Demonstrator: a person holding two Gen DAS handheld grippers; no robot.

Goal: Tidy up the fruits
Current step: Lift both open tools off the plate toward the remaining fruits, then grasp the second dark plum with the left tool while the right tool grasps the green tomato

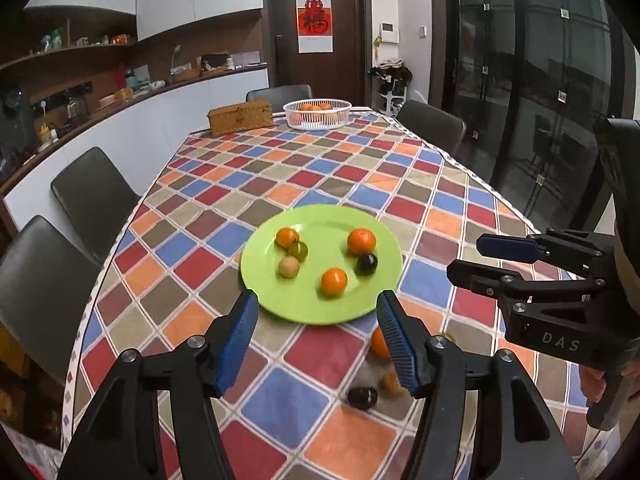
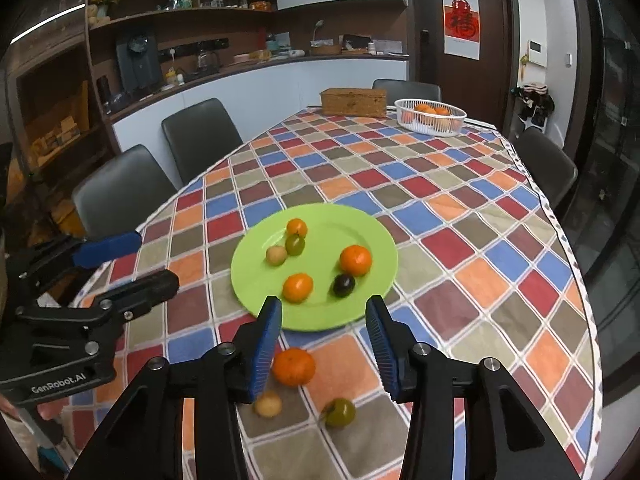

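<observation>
Left wrist view shows a round, smooth lime-green plate point(image 1: 320, 216) lying flat on the table's checked cloth point(image 1: 304, 168), a grid of red, blue, orange, brown and olive diamonds with pale seams. On the plate sit six small round fruits: three glossy oranges point(image 1: 361, 241), one far left, one far right and one near the middle, a green grape-like fruit point(image 1: 299, 250) touching the far-left orange, a pale tan fruit point(image 1: 288, 267) just near of it, and a dark purple fruit point(image 1: 367, 263) touching the far-right orange. All are near-spherical, so no long axis can be told. Off the plate, on the cloth at its near side, lie more loose fruits, clearest in the right wrist view: an orange point(image 2: 293, 366), a blurred tan fruit point(image 2: 267, 405) and a green one with a stem point(image 2: 340, 412); the left wrist view adds a dark purple one point(image 1: 362, 397). At the far end of the table stands a white slatted plastic basket point(image 1: 317, 114) holding oranges, and left of it a woven brown box point(image 1: 239, 117) with its long side across the table. The left gripper point(image 1: 318, 336) has its ribbed blue pads spread with nothing between them, and the right gripper point(image 2: 322, 344) likewise stands apart and empty. Dark padded chairs point(image 1: 94, 196) line the table's left side.
</observation>
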